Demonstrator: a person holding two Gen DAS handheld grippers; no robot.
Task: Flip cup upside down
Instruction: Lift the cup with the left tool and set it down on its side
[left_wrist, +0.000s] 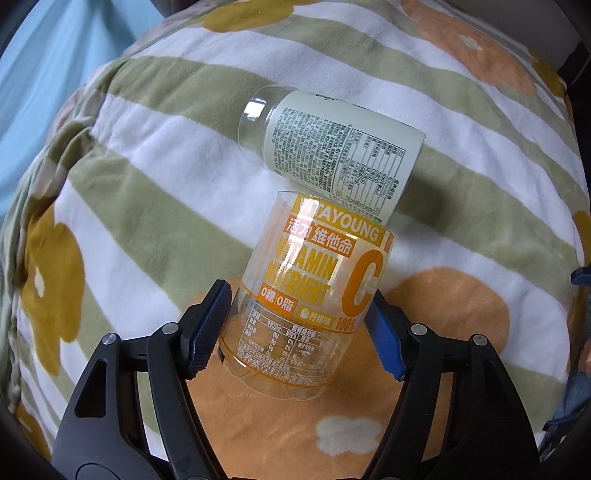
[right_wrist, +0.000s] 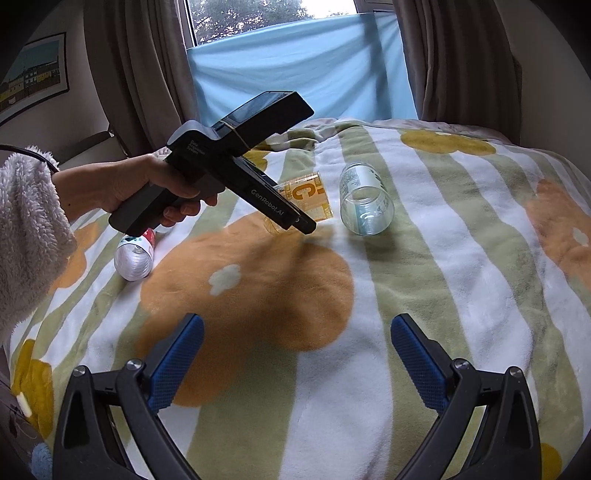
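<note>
A clear cup with an orange vitamin C label (left_wrist: 314, 291) is gripped between my left gripper's (left_wrist: 299, 325) blue pads and held tilted just above the blanket. In the right wrist view the same cup (right_wrist: 306, 199) shows behind the left gripper's body (right_wrist: 236, 177), held in a hand. A second clear cup with a pale green label (left_wrist: 332, 147) lies on its side beyond it, mouth toward the right camera (right_wrist: 364, 203). My right gripper (right_wrist: 295, 365) is open and empty, low over the blanket's near part.
A striped green and white blanket with orange flowers (right_wrist: 406, 295) covers the bed. A third cup with a white and red label (right_wrist: 135, 254) lies on its side at the left. A blue cloth (right_wrist: 295, 70) and curtains stand behind.
</note>
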